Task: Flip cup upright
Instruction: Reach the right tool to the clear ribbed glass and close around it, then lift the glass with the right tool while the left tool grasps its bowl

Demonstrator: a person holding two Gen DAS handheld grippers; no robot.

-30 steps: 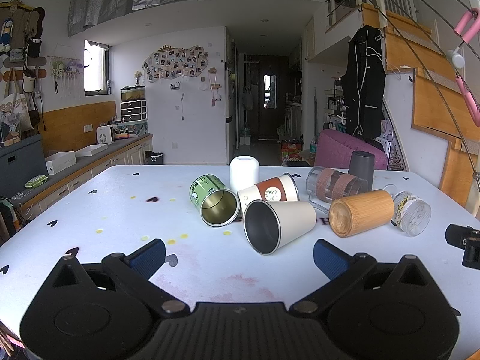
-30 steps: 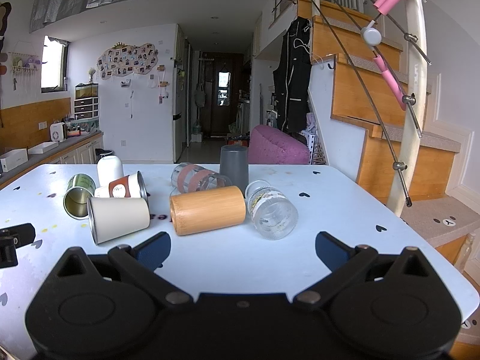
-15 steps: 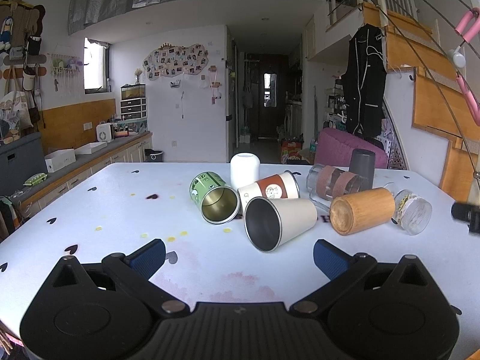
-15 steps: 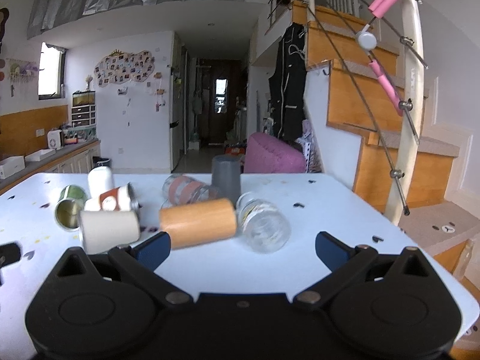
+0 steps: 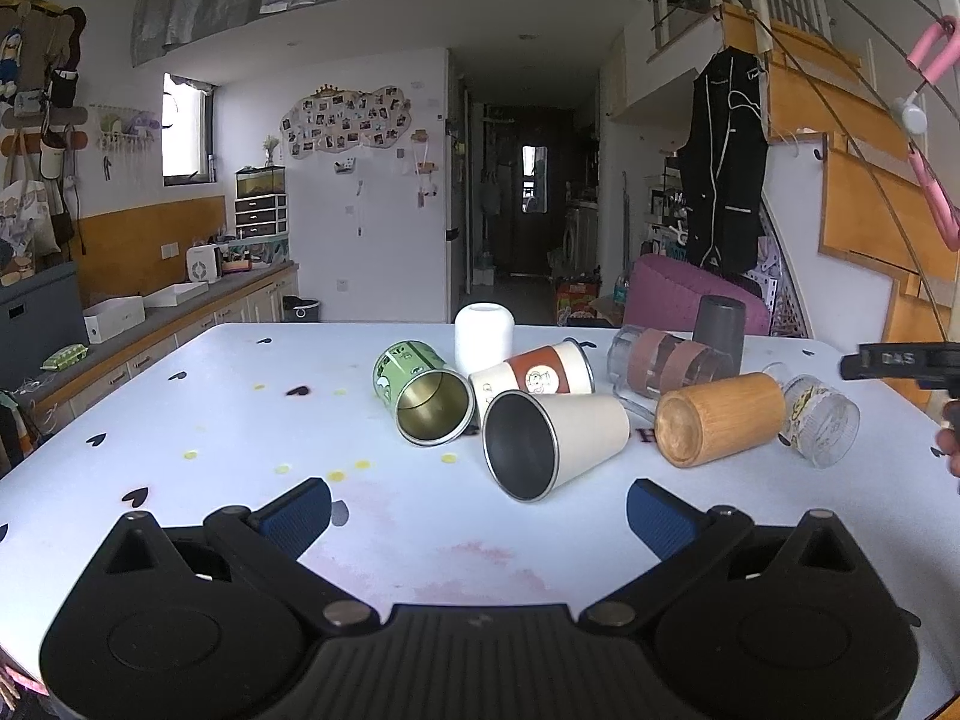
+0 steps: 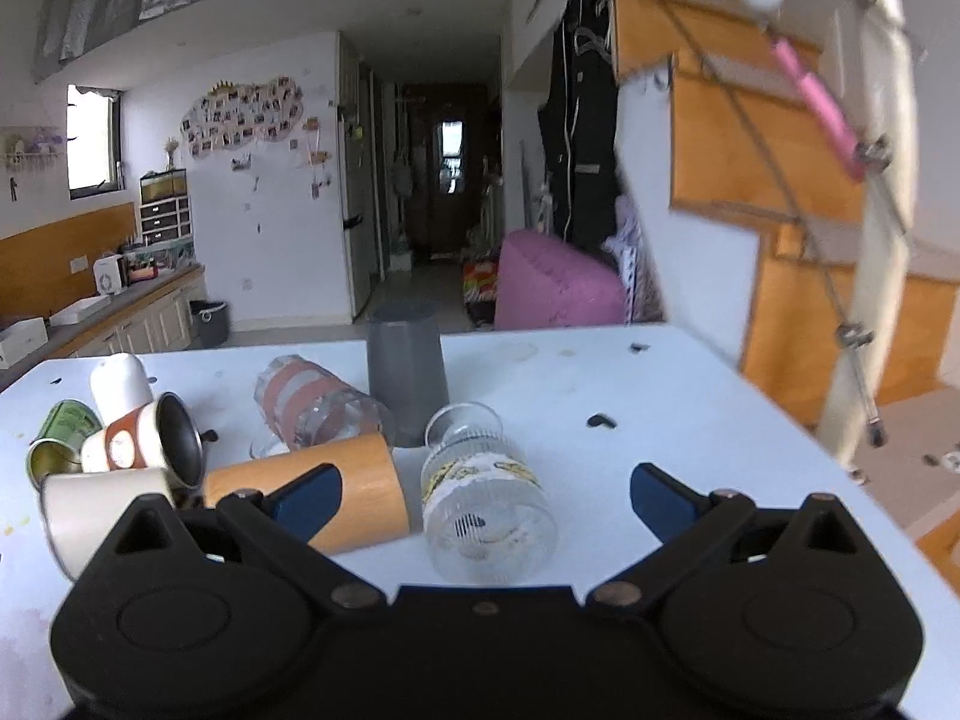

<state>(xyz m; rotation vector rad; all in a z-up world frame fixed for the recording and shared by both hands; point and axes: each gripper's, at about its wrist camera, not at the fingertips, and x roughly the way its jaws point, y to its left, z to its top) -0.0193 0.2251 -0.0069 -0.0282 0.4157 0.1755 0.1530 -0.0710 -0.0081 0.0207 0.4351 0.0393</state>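
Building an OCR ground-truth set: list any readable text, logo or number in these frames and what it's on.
"DAS": white letters on the black right gripper at the left view's edge; possibly cut off.
"H": red letter on the table, partly hidden between the cream cup and the wooden cup.
Green tin, cartoon paper cup, ribbed glass: prints unreadable.

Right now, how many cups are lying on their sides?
6: green tin, brown-sleeved cup, cream steel cup, banded glass, bamboo cup, ribbed glass. White and grey stand inverted.
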